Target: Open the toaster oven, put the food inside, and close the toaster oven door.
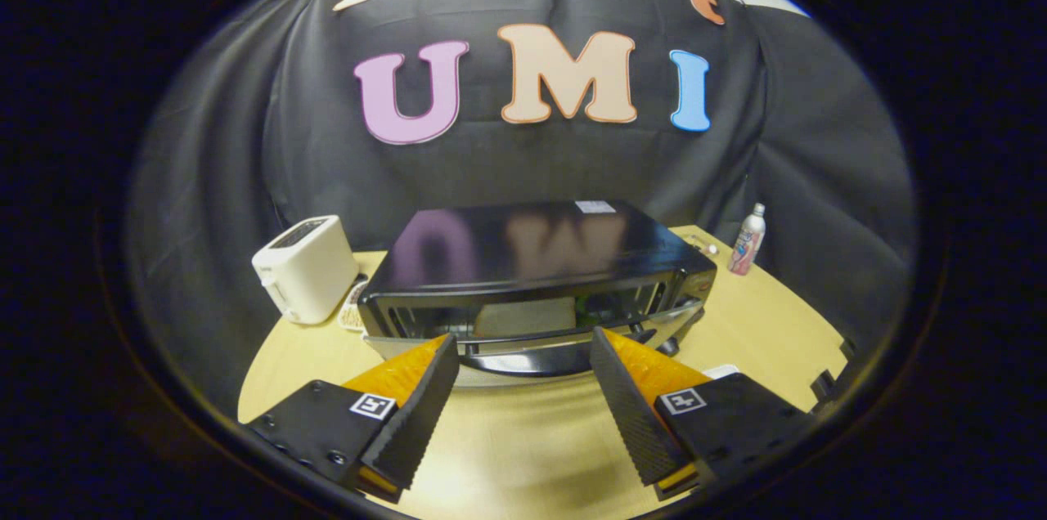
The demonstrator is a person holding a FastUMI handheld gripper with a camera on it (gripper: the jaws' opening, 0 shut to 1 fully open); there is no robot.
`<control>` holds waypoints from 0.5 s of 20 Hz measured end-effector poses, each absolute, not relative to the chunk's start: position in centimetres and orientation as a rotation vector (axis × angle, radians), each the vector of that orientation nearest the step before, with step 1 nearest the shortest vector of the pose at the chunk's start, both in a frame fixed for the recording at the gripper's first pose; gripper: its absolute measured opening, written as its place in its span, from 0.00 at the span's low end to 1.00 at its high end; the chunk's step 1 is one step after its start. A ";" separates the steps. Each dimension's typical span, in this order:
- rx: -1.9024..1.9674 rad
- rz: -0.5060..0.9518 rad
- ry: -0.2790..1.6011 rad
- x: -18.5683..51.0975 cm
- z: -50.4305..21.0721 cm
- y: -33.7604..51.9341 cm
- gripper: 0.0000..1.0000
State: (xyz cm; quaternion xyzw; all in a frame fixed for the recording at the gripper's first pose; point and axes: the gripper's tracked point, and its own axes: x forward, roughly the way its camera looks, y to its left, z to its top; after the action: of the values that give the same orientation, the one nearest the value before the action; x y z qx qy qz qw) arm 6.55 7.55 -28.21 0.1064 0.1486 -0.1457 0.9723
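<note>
A black toaster oven (pixel 532 246) stands on the wooden table (pixel 769 332), just ahead of my fingers. A pale slice of bread (pixel 523 316) lies inside it, seen through the front. The door's dark handle bar (pixel 532 362) runs across low down, just beyond and between my fingertips. The door looks tilted partly out from the oven, though I cannot tell how far. My gripper (pixel 523 340) is open, one finger on each side of the handle's middle, with nothing held between them.
A white pop-up toaster (pixel 304 266) stands left of the oven with a small patterned white thing (pixel 352 311) beside it. A slim bottle (pixel 748 240) stands at the back right. A small white object (pixel 721 371) peeks out behind my right finger.
</note>
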 end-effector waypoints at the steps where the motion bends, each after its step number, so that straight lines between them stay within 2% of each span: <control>1: 0.221 -0.293 0.284 7.2 -27.9 7.5 1.00; 10: 0.235 -0.285 0.250 11.2 -27.0 6.5 1.00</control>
State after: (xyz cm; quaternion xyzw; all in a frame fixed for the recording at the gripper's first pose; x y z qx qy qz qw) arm 11.16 6.52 -26.97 0.1165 0.1238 -0.1415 0.9752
